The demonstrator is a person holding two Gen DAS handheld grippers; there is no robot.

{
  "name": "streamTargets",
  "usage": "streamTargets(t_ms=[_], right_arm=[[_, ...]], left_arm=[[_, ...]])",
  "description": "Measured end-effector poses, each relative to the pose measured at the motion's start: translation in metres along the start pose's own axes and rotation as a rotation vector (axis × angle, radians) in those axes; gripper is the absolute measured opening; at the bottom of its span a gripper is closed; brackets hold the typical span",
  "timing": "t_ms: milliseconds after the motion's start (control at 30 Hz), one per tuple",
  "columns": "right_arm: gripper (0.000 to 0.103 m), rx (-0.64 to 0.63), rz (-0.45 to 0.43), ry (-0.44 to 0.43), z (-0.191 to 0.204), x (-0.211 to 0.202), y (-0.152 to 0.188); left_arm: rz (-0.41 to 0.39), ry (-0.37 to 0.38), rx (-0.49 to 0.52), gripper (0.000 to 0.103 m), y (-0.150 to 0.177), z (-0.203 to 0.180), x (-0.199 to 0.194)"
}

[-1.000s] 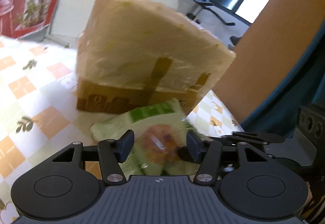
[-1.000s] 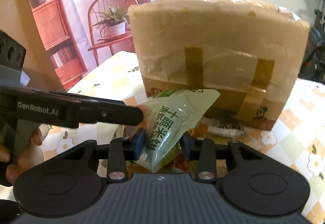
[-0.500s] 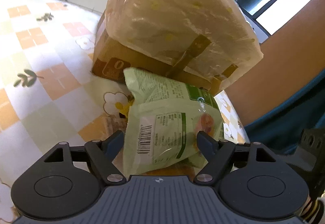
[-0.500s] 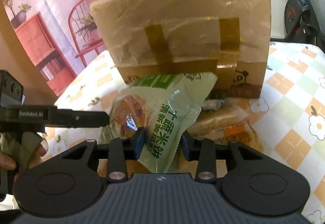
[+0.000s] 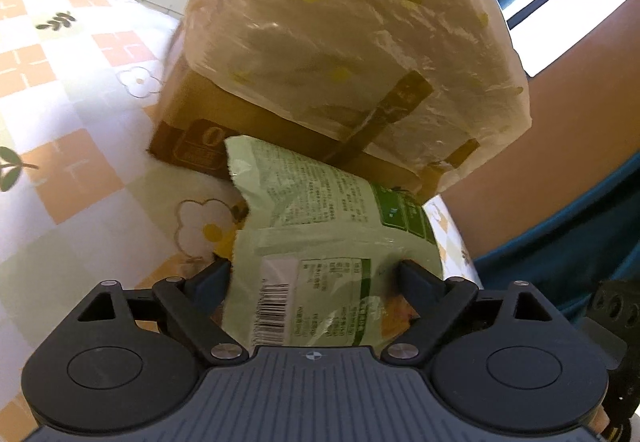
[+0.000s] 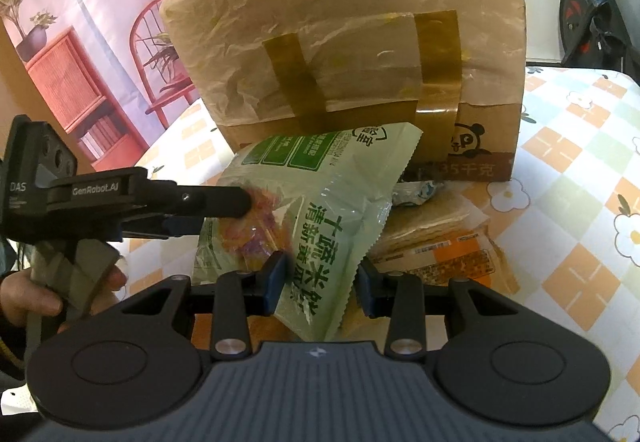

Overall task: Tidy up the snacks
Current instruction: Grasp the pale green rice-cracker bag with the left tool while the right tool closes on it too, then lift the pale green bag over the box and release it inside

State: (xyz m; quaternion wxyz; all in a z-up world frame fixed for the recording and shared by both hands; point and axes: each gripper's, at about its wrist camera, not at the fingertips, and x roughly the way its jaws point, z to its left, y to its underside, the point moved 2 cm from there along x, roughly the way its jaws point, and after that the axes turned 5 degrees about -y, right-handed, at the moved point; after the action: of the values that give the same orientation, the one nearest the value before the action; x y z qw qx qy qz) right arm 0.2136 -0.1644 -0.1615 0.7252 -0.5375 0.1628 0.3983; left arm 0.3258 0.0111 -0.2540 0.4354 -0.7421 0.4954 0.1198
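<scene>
A light green snack bag [image 5: 320, 242] is held up in front of a cardboard box [image 5: 352, 53] wrapped in clear plastic and brown tape. My left gripper [image 5: 314, 276] is wide, with the bag's lower part between its fingers. In the right wrist view the same bag [image 6: 320, 209] hangs with its corner between the fingers of my right gripper [image 6: 322, 276], which is partly closed on it. The left gripper's fingertips [image 6: 236, 201] touch the bag from the left. An orange and tan snack packet [image 6: 436, 246] lies on the table below the box [image 6: 360, 41].
The table [image 5: 80, 113] has an orange, white and green check cloth with flowers. A small wrapped snack [image 6: 412, 191] lies at the box's foot. An exercise bike [image 6: 592, 13] stands behind the table at right. My arm in a teal sleeve [image 5: 568, 145] is at right.
The left gripper has come closer to the bag, which now fills the gap between its fingers. The right gripper's fingers have spread a little around the bag's corner; the box looks nearer.
</scene>
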Motion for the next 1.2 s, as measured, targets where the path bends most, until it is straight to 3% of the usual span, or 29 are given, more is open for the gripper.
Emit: streamTargets(t_ms=[167, 433, 867, 1200], right_arm=[[0.04, 0.009, -0.002, 0.002, 0.001, 0.0, -0.001], [0.039, -0.026, -0.035, 0.004, 0.012, -0.008, -0.008], [0.039, -0.137, -0.188, -0.051, 0.055, -0.062, -0.038], [0.039, -0.145, -0.276, -0.036, 0.064, -0.083, -0.077]], left_arm=[[-0.003, 0.024, 0.017, 0.084, 0.001, -0.005, -0.002], [-0.054, 0.036, 0.042, 0.082, -0.001, -0.018, -0.028], [-0.238, 0.027, 0.159, 0.081, -0.021, -0.075, -0.109], [-0.302, 0.019, 0.217, 0.081, -0.057, -0.112, -0.117]])
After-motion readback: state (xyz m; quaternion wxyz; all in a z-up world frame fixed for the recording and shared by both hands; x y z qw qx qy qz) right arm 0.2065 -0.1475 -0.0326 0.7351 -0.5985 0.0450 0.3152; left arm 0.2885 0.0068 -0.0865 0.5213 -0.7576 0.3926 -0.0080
